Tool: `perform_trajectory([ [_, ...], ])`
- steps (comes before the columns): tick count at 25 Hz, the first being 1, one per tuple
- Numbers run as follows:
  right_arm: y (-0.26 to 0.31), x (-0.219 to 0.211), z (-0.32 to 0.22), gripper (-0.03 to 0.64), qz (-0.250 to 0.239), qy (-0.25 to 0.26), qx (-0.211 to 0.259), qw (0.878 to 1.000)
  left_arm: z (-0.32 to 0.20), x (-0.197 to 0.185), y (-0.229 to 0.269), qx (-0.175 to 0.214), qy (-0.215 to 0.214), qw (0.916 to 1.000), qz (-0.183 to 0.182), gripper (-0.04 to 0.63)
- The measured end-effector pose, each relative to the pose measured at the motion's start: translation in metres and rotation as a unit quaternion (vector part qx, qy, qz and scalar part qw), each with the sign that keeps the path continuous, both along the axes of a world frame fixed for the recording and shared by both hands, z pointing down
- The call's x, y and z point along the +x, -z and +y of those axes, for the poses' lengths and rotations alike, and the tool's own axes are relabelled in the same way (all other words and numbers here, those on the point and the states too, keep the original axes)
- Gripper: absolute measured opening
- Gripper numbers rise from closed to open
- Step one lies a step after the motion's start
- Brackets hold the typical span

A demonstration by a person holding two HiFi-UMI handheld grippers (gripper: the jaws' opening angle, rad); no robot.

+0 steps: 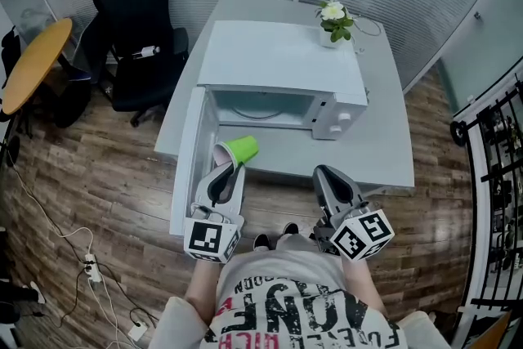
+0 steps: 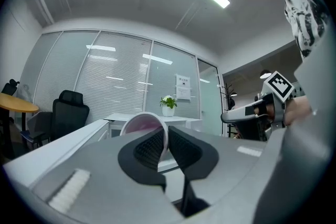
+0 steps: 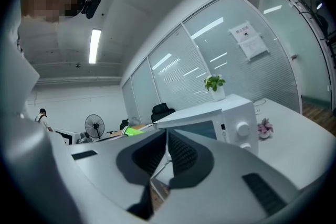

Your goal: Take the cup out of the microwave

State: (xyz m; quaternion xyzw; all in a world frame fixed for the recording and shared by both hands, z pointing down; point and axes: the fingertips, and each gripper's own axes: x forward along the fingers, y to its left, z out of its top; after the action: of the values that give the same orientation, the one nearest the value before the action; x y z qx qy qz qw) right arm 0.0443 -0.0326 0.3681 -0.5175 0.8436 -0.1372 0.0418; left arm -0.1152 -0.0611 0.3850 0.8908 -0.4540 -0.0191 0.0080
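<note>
The green cup [image 1: 242, 149] with a pink inside lies tipped on its side, just in front of the open white microwave [image 1: 278, 65] and above the table's front strip. My left gripper [image 1: 231, 168] is shut on the cup's rim. In the left gripper view the rim of the cup [image 2: 143, 124] runs between the two pads of the left gripper [image 2: 167, 136]. My right gripper [image 1: 324, 173] hovers at the table's front edge, right of the cup, and nothing is in it. In the right gripper view the right gripper [image 3: 167, 138] has its jaws together, with the microwave [image 3: 231, 113] and the cup [image 3: 134, 131] beyond.
The microwave door [image 1: 186, 167] hangs open to the left, beside my left gripper. A potted plant [image 1: 334, 20] stands behind the microwave on the grey table [image 1: 384, 143]. A black office chair [image 1: 139, 37] and a round wooden table [image 1: 33, 61] are at the left.
</note>
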Motion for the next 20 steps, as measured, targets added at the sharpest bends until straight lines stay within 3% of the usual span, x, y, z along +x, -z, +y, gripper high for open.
perform_trajectory([
  [20, 0.000, 0.010, -0.021, 0.021, 0.000, -0.010, -0.003, 1.000, -0.020, 0.013, -0.001, -0.004, -0.012, 0.9998, 0.017, 0.040],
])
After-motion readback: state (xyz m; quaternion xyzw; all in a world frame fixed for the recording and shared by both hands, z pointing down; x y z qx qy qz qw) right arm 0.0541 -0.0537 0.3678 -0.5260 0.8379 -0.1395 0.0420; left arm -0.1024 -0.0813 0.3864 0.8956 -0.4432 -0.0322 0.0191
